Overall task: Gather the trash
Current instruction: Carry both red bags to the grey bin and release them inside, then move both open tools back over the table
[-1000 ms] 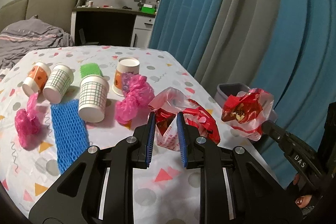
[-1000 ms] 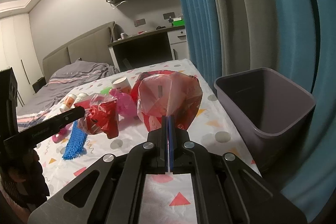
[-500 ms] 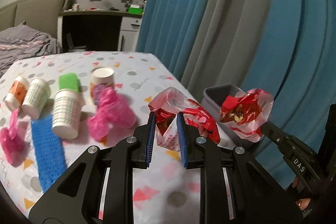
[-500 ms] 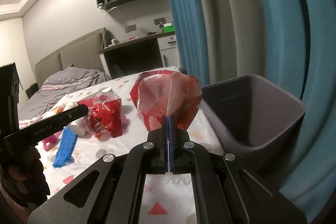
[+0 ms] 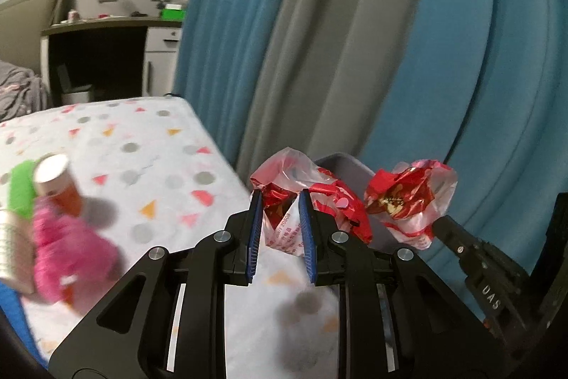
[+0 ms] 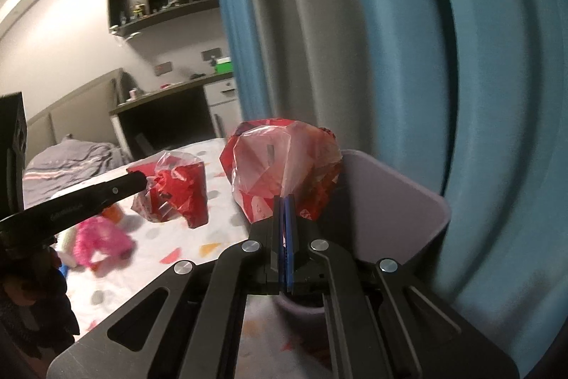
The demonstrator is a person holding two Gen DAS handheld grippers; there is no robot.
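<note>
**A:** What is each tool doing?

**B:** The right gripper (image 6: 284, 201) has its blue pads pressed together on a twisted neck of a crumpled red-and-clear plastic bag (image 6: 284, 162). The bag stands up above the fingers, just at the near rim of the grey bin (image 6: 401, 201). The left gripper (image 5: 280, 201) pinches a second red bag (image 5: 284, 222); its pads (image 5: 256, 229) stand a little apart, with a fold of film bunched between them.

**A:** Where does that second bag sit?

**B:** It is held in the air over the right edge of the table (image 5: 142, 144), with the bin's corner showing behind it. In the left view the right tool's bag hangs just beside it, nearer the curtain (image 5: 284, 41).

**A:** How will these bags handle?

**B:** I judge them very light, soft and crinkly. Thin film is slippery, so a grip on a single loose layer could slide out. The bunched, twisted part is the safer hold, and both tools seem to have one. Nothing looks fragile. Being so light, a bag may cling to a pad or drift on release, so I would let go well inside the bin's mouth.

**A:** And the rest of the trash?

**B:** A paper cup (image 5: 56, 180), a pink crumpled bag (image 5: 71, 247) and something green (image 5: 21, 187) lie on the dotted cloth, blurred, well apart from the bin and not yet collected.
</note>
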